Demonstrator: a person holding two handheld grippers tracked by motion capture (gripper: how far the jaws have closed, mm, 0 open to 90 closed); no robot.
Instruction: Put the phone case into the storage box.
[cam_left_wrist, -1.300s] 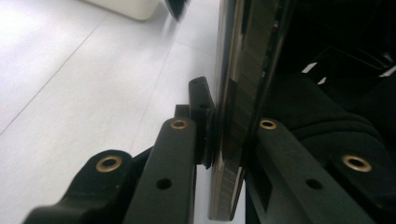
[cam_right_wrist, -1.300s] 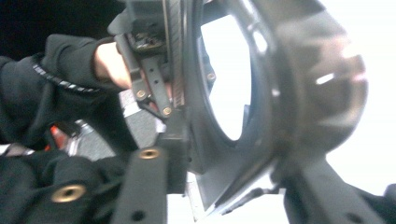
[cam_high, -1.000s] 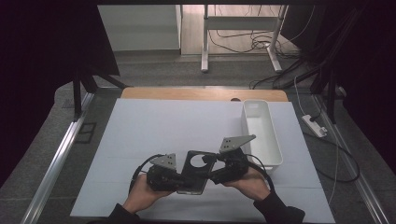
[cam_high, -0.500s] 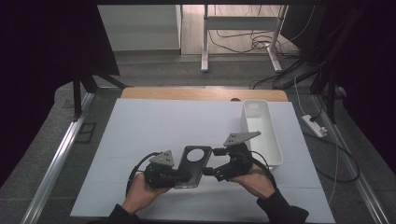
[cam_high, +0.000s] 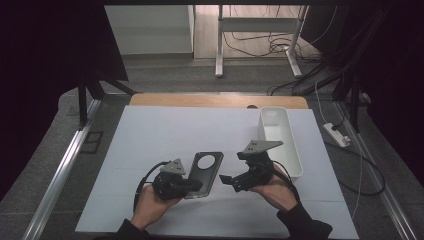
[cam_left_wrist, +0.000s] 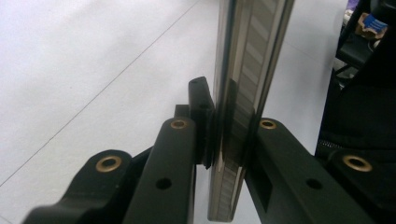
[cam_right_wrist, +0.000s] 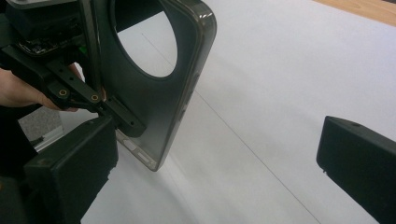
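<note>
Three views: one fixed overhead, two jaw-mounted.
Gripper views sit close along their jaws; all share the phone case (cam_high: 204, 173) on white table (cam_high: 150, 145).

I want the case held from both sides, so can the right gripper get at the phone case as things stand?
Probably yes. The right gripper is open and faces the phone case, with only bare white table between them. The left gripper holds the case at its near end, leaving the edge with the round cutout free.

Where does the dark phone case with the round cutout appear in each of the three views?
High view: phone case at centre, between the hands, held by the left claw.
Left gripper view: seen edge-on, upright between that claw's jaws.
Right gripper view: upper left, beyond the open right claw.
Shared landmark: the white table cover.
</note>
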